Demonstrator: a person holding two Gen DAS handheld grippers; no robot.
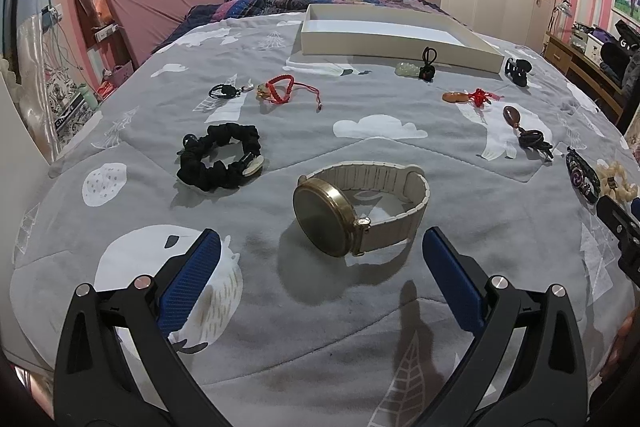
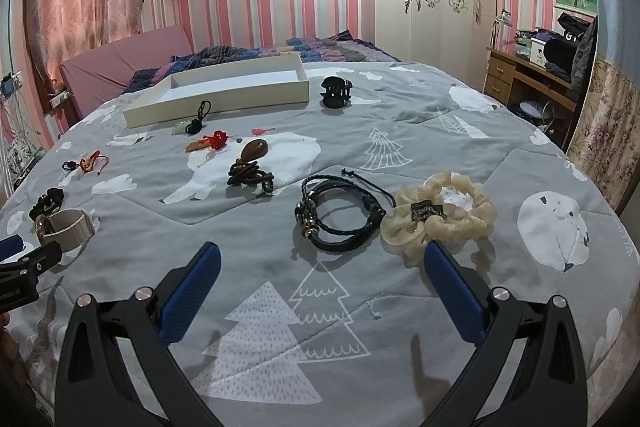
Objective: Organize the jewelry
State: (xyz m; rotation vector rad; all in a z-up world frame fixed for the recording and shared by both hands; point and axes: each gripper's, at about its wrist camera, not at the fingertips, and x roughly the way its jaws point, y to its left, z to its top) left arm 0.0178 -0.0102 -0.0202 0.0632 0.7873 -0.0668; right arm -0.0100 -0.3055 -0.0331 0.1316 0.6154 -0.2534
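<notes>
A gold watch with a cream strap (image 1: 352, 211) lies on the grey bedspread just ahead of my open, empty left gripper (image 1: 322, 241). A black scrunchie (image 1: 218, 163) lies to its left. My right gripper (image 2: 322, 253) is open and empty just short of a black braided bracelet (image 2: 340, 215) and a cream scrunchie (image 2: 440, 213). A shallow cream box (image 1: 384, 37) stands open at the far side; it also shows in the right wrist view (image 2: 224, 93). The watch shows at the left of the right wrist view (image 2: 64, 227).
More pieces lie scattered: a red cord bracelet (image 1: 280, 89), a black cord pendant (image 1: 226, 91), a jade pendant (image 1: 418, 67), an orange pendant (image 1: 466, 97), a brown stone pendant (image 2: 250, 163), a black hair claw (image 2: 336, 91). A desk (image 2: 524, 79) stands right of the bed.
</notes>
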